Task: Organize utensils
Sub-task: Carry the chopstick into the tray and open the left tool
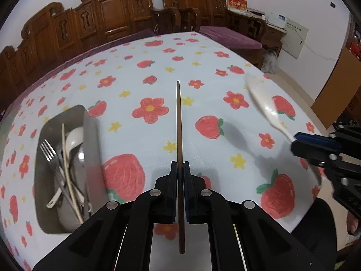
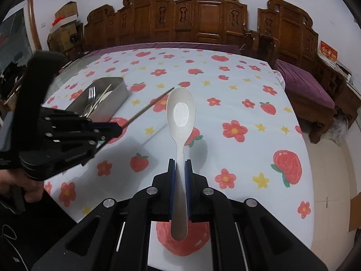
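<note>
With chopstick [image 1: 179, 122] clamped in left gripper [image 1: 180, 169] and spoon [image 2: 180, 122] in right gripper [image 2: 180, 169], each should be lowered lengthwise into tray [image 1: 91, 122].

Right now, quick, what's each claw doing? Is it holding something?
Left claw: shut on the brown chopstick.
Right claw: shut on the white spoon, gripping its handle.

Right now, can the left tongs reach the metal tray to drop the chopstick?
Probably yes. The left tongs, shut on the brown chopstick, have only bare tablecloth before the metal tray; its top is open.
</note>
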`<state>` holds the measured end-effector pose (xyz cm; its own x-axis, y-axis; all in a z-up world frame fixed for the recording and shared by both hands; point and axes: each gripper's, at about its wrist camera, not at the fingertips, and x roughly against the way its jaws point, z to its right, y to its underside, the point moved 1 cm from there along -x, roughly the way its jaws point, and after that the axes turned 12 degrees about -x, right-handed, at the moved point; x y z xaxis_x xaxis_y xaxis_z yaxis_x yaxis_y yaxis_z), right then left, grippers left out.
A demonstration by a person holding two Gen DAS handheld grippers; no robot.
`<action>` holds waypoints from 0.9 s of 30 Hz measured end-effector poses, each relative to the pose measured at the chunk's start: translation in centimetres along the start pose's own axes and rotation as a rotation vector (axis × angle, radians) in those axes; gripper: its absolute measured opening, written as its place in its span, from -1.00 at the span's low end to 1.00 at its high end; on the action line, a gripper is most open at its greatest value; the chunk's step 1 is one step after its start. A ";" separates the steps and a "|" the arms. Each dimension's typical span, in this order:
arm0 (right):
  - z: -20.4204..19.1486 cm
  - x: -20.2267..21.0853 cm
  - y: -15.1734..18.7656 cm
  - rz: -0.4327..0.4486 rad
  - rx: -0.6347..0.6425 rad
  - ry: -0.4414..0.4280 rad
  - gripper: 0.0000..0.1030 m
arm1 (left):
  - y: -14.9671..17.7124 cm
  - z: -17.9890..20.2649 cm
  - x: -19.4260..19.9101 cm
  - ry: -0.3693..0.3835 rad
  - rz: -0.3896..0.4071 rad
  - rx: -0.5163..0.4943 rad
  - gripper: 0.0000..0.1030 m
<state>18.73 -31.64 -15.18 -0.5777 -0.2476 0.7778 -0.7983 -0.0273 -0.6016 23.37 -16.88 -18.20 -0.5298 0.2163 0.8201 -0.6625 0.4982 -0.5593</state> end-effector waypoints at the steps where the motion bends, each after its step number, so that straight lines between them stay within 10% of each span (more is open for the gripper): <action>1: -0.2 0.1 0.0 0.001 0.004 -0.001 -0.81 | 0.1 -0.1 0.5 -0.004 0.006 -0.003 -0.92; 27: -6.5 -2.0 0.3 -0.037 0.124 -0.037 -0.81 | 4.5 -12.8 5.0 -0.053 0.038 0.126 -0.92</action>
<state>18.57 -24.88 -15.75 -0.5398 -0.2795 0.7940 -0.7903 -0.1564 -0.5924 24.49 -2.80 -15.03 -0.5808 0.1865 0.7924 -0.7008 0.3807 -0.6033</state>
